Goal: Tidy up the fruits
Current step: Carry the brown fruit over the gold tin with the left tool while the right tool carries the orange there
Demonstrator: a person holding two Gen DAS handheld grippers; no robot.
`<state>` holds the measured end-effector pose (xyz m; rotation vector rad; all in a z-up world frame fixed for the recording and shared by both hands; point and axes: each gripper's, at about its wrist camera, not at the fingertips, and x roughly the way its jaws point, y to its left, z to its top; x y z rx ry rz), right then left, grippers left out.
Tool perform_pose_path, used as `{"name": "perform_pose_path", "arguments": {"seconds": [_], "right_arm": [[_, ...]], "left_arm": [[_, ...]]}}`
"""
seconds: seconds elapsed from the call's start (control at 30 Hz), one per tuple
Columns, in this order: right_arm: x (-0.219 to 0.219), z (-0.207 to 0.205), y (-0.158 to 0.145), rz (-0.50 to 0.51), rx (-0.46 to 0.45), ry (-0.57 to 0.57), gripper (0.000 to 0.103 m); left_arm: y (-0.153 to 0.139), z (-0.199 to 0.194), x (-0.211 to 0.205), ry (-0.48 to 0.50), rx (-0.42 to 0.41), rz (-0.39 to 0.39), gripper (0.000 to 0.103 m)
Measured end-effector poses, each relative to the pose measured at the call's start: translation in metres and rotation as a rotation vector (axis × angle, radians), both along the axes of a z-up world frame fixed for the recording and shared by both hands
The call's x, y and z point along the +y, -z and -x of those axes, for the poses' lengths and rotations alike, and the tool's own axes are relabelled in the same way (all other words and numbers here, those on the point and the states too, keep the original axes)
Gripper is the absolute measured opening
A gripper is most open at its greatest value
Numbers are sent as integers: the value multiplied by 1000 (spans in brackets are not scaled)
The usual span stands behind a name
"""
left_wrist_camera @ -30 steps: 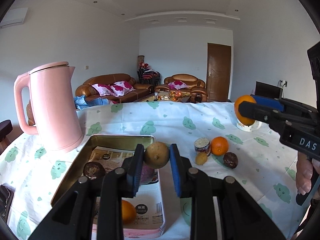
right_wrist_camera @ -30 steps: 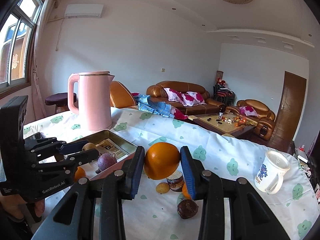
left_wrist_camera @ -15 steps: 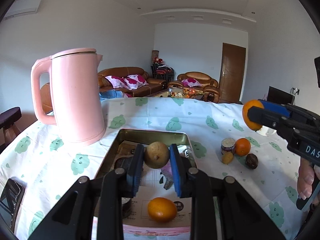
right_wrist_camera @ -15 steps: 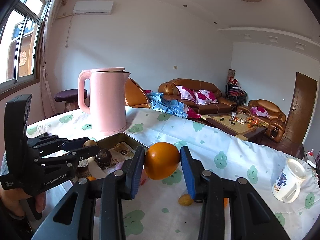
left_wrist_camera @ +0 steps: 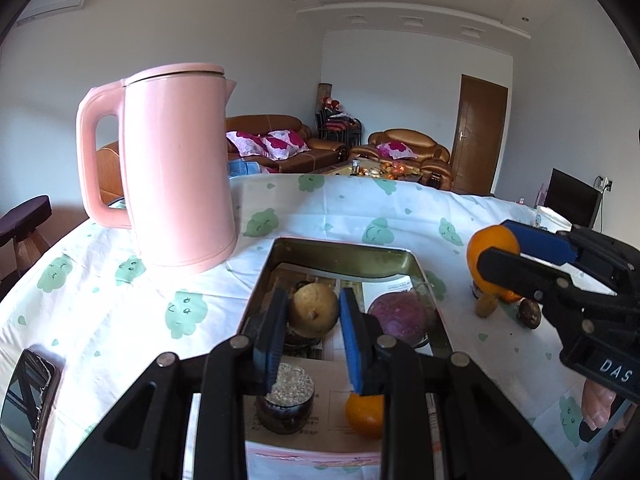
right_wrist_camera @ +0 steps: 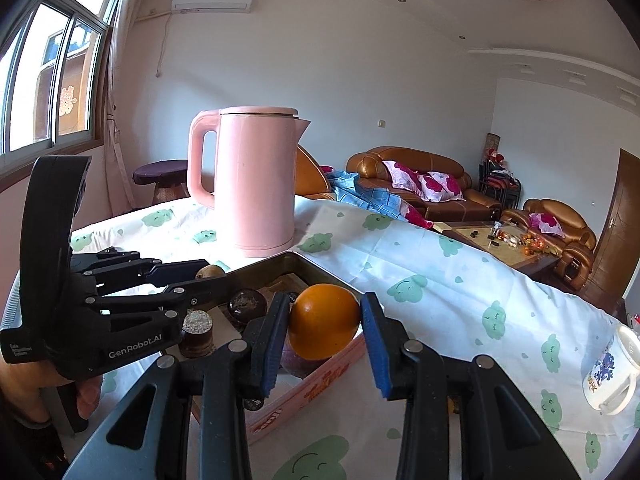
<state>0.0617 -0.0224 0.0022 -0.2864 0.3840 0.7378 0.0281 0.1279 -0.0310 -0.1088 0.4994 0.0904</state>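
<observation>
left hand-held gripper [left_wrist_camera: 314, 312] squeezes a brown fruit [left_wrist_camera: 314, 310] over the metal tray [left_wrist_camera: 344, 254] | right hand-held gripper [left_wrist_camera: 494, 250] squeezes an orange [left_wrist_camera: 486, 242] | pink kettle [left_wrist_camera: 176, 184] stands beside tray on worktop [left_wrist_camera: 120, 304]

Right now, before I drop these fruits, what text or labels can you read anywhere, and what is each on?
"GenRobot.AI": black left gripper, on its body, right wrist view.
"DAS": black right gripper, on its body, cut off by the frame edge.
Small white print above "GenRobot.AI": too small.
Red lettering on the pink cardboard box: blurred.
Print on the white mug: unreadable.
Red window decal: unreadable.
</observation>
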Motion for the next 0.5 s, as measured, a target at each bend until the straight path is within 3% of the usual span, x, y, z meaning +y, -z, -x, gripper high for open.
{"name": "perform_pose_path", "arguments": {"seconds": [0.5], "right_arm": [[27, 5, 13, 33, 22, -44, 39]], "left_arm": [[7, -6, 7, -8, 31, 6, 28]]}}
